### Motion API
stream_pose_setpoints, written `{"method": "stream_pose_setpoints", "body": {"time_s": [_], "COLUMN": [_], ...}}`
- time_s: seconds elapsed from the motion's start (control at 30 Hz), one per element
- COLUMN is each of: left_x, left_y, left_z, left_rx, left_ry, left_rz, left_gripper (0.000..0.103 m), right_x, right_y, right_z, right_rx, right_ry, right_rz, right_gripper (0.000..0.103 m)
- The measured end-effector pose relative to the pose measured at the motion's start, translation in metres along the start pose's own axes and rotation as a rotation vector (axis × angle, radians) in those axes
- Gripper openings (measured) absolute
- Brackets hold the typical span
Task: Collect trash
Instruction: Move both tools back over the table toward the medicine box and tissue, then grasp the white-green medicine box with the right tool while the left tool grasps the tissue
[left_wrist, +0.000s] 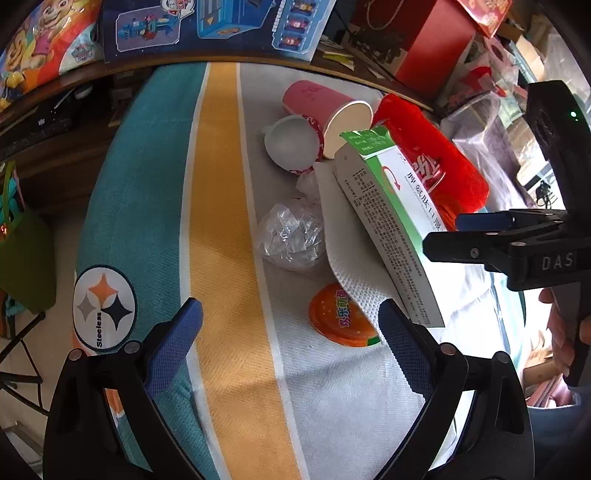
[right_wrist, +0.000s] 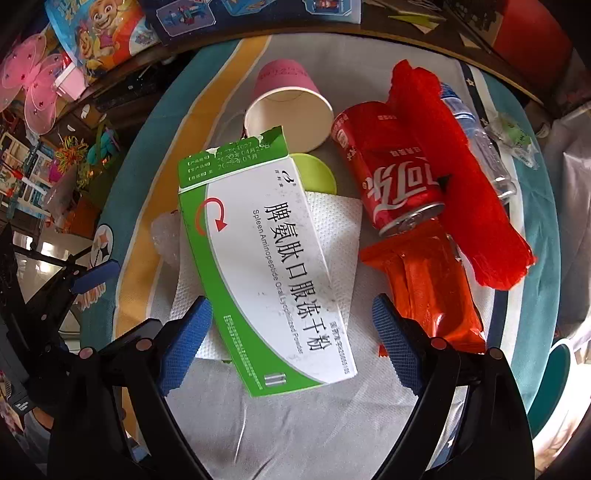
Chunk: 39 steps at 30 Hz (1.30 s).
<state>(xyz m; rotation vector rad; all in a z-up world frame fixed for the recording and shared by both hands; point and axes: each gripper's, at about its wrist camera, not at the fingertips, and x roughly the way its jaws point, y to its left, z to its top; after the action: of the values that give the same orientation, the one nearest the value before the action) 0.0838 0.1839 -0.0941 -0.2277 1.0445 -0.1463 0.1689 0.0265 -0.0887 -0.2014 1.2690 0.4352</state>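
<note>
Trash lies on a striped cloth (left_wrist: 221, 221). A green-and-white medicine box (right_wrist: 266, 266) lies on a white paper towel (right_wrist: 332, 214). My right gripper (right_wrist: 291, 339) is open, its blue pads either side of the box's near end. The box also shows in the left wrist view (left_wrist: 391, 221). My left gripper (left_wrist: 291, 339) is open and empty above the cloth, near an orange lid (left_wrist: 340, 317) and a crumpled clear plastic (left_wrist: 291, 236). A pink paper cup (right_wrist: 288, 103), a red cola can (right_wrist: 388, 173) and an orange wrapper (right_wrist: 428, 288) lie nearby.
A red net bag (right_wrist: 461, 177) and a clear plastic bottle (right_wrist: 476, 136) lie to the right of the can. A second white cup (left_wrist: 291, 142) lies by the pink one. Toy boxes (left_wrist: 207, 26) and clutter ring the far edge. The right gripper (left_wrist: 498, 240) shows at the right of the left wrist view.
</note>
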Motion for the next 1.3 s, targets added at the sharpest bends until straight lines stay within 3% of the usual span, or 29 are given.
{"method": "stream_pose_setpoints", "body": {"time_s": [0.27,0.43,0.5,0.63,0.83,0.93,1.03,1.13,1.3], "left_x": [0.006,0.007,0.008,0.008,0.018,0.029,0.036,0.042,0.048], "left_y": [0.005,0.01,0.011,0.007,-0.016,-0.029,-0.046,-0.064,-0.09], "left_z": [0.001,0.001,0.0,0.003,0.017,0.022,0.023,0.024,0.022], "left_rx": [0.01,-0.015,-0.018,-0.008,0.039,0.049,0.078,0.123,0.185], "left_ry": [0.007,0.003,0.006,0.013,0.023,0.052,0.064,0.076,0.088], "left_rz": [-0.006,-0.014,-0.015,-0.03,-0.108,-0.149,-0.149,-0.123,-0.105], "left_gripper": [0.096,0.096,0.096,0.096,0.095,0.089,0.087,0.081,0.041], "right_x": [0.006,0.014,0.016,-0.001,-0.042,-0.048,-0.052,-0.055,-0.06], "right_y": [0.006,0.015,0.017,0.014,-0.018,-0.032,-0.047,-0.059,-0.082], "right_z": [0.01,0.016,0.015,0.009,-0.005,-0.013,-0.021,-0.031,-0.048], "right_rx": [0.004,-0.036,-0.056,-0.073,0.008,0.049,0.088,0.124,0.168], "right_ry": [0.011,0.024,0.0,-0.06,-0.136,-0.143,-0.144,-0.152,-0.16], "right_rz": [0.04,-0.008,-0.045,-0.033,-0.024,-0.027,-0.016,-0.001,0.017], "right_gripper": [0.084,0.084,0.073,0.073,0.073,0.073,0.073,0.073,0.073]}}
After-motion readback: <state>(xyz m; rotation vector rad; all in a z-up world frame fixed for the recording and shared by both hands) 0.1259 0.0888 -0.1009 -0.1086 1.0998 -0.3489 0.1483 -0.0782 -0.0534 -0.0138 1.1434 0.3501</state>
